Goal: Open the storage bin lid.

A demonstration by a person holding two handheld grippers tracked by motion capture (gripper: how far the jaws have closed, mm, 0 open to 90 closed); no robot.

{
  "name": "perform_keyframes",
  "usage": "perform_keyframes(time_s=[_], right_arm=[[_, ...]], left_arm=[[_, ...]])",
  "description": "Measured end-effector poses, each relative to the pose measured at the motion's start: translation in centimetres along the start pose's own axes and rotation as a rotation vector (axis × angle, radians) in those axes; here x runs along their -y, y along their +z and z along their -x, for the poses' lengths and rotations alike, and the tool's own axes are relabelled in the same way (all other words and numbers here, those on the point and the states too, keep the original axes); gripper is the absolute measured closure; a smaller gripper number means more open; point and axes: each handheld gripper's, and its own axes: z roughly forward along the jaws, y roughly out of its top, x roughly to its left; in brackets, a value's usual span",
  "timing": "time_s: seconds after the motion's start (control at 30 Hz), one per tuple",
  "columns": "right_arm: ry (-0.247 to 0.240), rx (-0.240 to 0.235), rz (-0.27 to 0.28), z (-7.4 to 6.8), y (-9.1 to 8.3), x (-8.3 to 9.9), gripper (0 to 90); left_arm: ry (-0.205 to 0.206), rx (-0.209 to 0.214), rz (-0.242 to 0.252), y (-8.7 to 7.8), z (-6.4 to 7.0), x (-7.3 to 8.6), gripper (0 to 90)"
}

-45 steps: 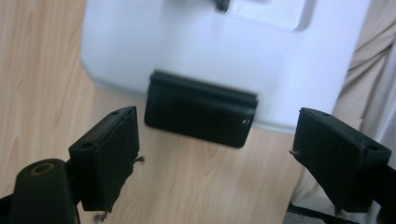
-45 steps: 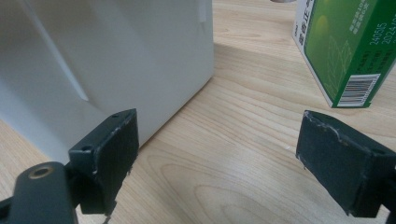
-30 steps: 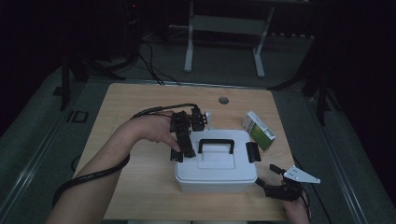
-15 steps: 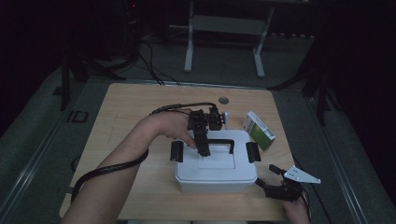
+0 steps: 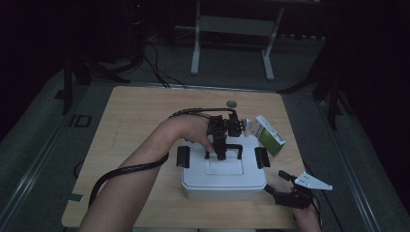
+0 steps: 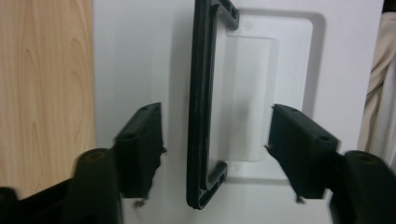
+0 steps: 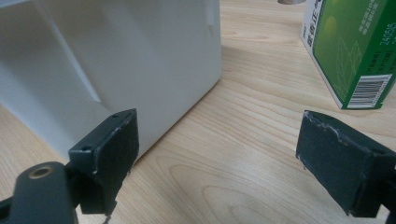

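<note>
A white lidded box (image 5: 223, 179) stands on the wooden table (image 5: 135, 121), with a black handle (image 5: 234, 146) on its lid and a black latch on each end (image 5: 183, 157) (image 5: 261, 157). My left gripper (image 5: 221, 145) hovers over the lid's middle. In the left gripper view it (image 6: 215, 140) stands open, jaws astride the flat-lying handle (image 6: 201, 93), which is nearer one jaw and untouched. My right gripper (image 5: 275, 182) rests low by the box's near right corner. It (image 7: 224, 158) is open and holds nothing, with the box wall (image 7: 116, 56) beside one jaw.
A green carton (image 5: 270, 135) stands behind the box's right end, and shows close ahead in the right gripper view (image 7: 355, 51). A round grommet (image 5: 232, 103) sits at the table's far edge. Bare wood lies to the left of the box.
My left gripper has moved right, from the box's left latch to above the handle at the lid's middle. The right gripper has stayed put.
</note>
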Motion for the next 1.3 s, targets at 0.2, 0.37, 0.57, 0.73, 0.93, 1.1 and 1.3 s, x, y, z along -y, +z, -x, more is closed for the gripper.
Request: perform_keyframes(time_s=[0.2, 0.37, 0.57, 0.73, 0.93, 1.1, 1.3], right_arm=[[0.001, -0.003, 0.001, 0.0, 0.0, 0.0, 12.9], [0.002, -0.006, -0.002, 0.0, 0.1, 0.0, 13.0], [0.005, -0.01, -0.005, 0.0, 0.1, 0.0, 13.0], [0.005, -0.011, -0.005, 0.0, 0.1, 0.0, 13.0], [0.004, -0.013, -0.005, 0.0, 0.1, 0.0, 13.0], [0.003, -0.012, -0.006, 0.0, 0.1, 0.0, 13.0], [0.005, -0.011, -0.007, 0.0, 0.1, 0.0, 13.2]], left_arm=[[0.007, 0.023, -0.008, 0.2, -0.1, -0.3, 51.7], [0.006, 0.033, -0.011, 0.6, -0.2, -0.4, 62.0], [-0.004, 0.059, -0.009, 0.8, -0.4, -0.6, 70.5], [-0.005, 0.069, -0.023, 1.0, -0.3, -0.9, 78.7], [-0.002, 0.073, -0.02, 1.1, -0.2, -1.1, 83.1], [-0.002, 0.073, -0.017, 1.1, -0.2, -1.0, 83.4], [0.004, 0.062, -0.012, 1.0, -0.1, -1.0, 83.9]])
